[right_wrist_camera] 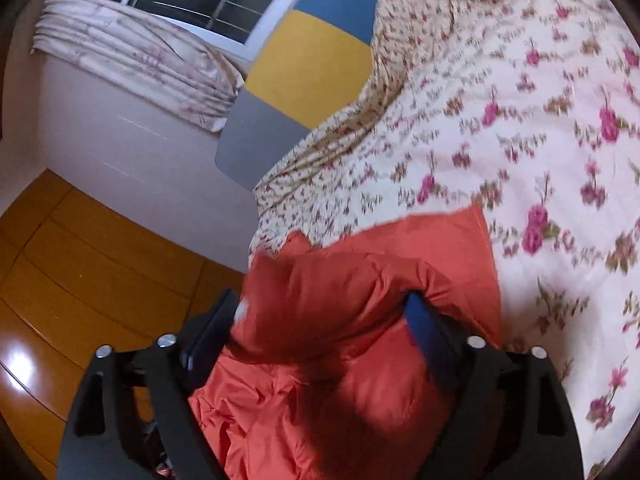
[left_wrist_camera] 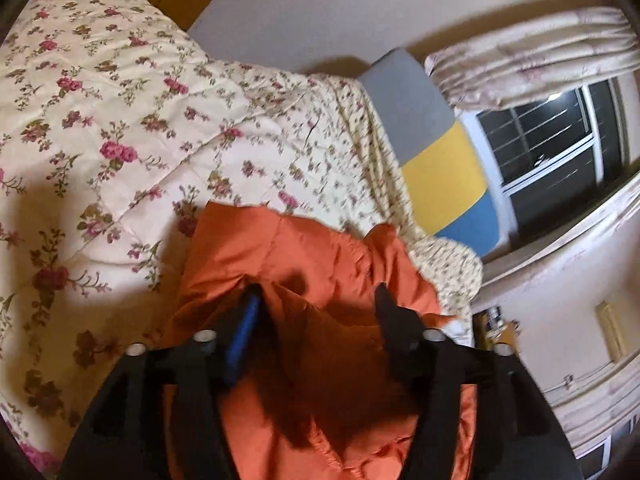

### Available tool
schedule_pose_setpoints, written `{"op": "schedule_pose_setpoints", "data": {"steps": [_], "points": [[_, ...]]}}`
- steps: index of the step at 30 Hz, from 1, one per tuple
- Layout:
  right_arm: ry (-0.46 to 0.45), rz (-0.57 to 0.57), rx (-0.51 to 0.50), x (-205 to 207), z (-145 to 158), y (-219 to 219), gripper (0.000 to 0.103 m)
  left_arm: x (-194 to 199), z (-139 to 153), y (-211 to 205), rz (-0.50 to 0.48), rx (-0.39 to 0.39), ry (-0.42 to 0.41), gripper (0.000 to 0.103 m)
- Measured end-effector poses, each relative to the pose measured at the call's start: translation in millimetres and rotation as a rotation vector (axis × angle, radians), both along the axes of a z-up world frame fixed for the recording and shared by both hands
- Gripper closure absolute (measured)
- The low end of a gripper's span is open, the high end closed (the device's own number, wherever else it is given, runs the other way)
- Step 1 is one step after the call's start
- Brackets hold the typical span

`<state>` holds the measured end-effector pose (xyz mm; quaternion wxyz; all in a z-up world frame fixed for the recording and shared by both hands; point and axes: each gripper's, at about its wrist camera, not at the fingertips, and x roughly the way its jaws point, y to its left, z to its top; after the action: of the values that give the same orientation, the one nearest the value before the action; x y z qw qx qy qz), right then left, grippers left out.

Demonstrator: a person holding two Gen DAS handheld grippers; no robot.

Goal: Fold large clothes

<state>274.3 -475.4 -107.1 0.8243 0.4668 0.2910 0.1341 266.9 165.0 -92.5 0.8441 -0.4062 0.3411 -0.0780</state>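
An orange padded garment (left_wrist_camera: 304, 248) lies on a floral quilt (left_wrist_camera: 120, 128) at the bed's edge. In the left wrist view my left gripper (left_wrist_camera: 318, 292) stands open over it. Its black fingers are spread, and loose orange cloth lies between and under them without being pinched. In the right wrist view the same orange garment (right_wrist_camera: 360, 280) is bunched into a soft fold. My right gripper (right_wrist_camera: 320, 298) is open wide around that fold, with one blue-padded finger (right_wrist_camera: 420, 328) on each side. The garment's lower part is hidden behind the gripper bodies.
The floral quilt (right_wrist_camera: 520, 120) covers the bed. A headboard of grey, yellow and blue panels (right_wrist_camera: 304, 76) stands at its end, beside a dark window (left_wrist_camera: 560, 148) with gathered curtains (right_wrist_camera: 132, 64). A glossy wooden floor (right_wrist_camera: 80, 264) lies beside the bed.
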Motion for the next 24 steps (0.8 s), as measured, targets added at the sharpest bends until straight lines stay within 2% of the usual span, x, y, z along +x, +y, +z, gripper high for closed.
{"op": "schedule_pose_setpoints", "data": {"steps": [1,3,4,6,8,10,13,15,16,17,19,20,22,23,24], "points": [[-0.007,-0.009,-0.013,0,3,0,0.014,-3,4,4,0.025,-0.003,-0.021,0.033],[-0.021,-0.035,-0.054,-1,10,-2,0.011,-10,12,11,0.099,0.011,-0.053,0.012],[-0.033,-0.047,-0.078,-5,14,-5,0.009,-16,16,17,0.151,0.025,-0.068,0.01],[-0.042,-0.051,-0.122,-12,21,-11,0.007,-24,21,28,0.182,0.032,-0.091,0.01],[-0.03,-0.046,-0.169,-18,22,-17,0.004,-32,21,34,0.161,0.063,-0.09,0.009],[-0.005,-0.022,-0.225,-27,19,-23,0.002,-40,18,37,0.131,0.11,-0.086,0.003],[0.075,0.073,-0.27,-30,1,-27,0.002,-51,4,32,0.028,0.169,-0.07,0.003],[0.166,0.165,-0.259,-24,-19,-25,0.002,-48,-15,25,-0.053,0.175,0.002,0.003],[0.199,0.202,-0.233,-21,-29,-23,0.002,-42,-27,19,-0.093,0.175,0.074,0.003],[0.208,0.217,-0.205,-20,-34,-23,0.002,-39,-34,16,-0.108,0.167,0.106,0.003],[0.173,0.21,-0.146,-21,-38,-23,0.002,-37,-37,11,-0.098,0.17,0.102,0.003],[0.169,0.218,-0.133,-20,-39,-22,0.003,-35,-35,9,-0.086,0.186,0.088,0.003],[0.189,0.24,-0.176,-14,-40,-12,0.004,-30,-37,4,-0.09,0.191,0.106,0.003],[0.182,0.259,-0.204,-12,-38,-7,0.011,-27,-37,-3,-0.101,0.234,0.116,0.004],[0.175,0.299,-0.192,-11,-39,0,0.028,-25,-35,-9,-0.122,0.279,0.117,0.009]]}}
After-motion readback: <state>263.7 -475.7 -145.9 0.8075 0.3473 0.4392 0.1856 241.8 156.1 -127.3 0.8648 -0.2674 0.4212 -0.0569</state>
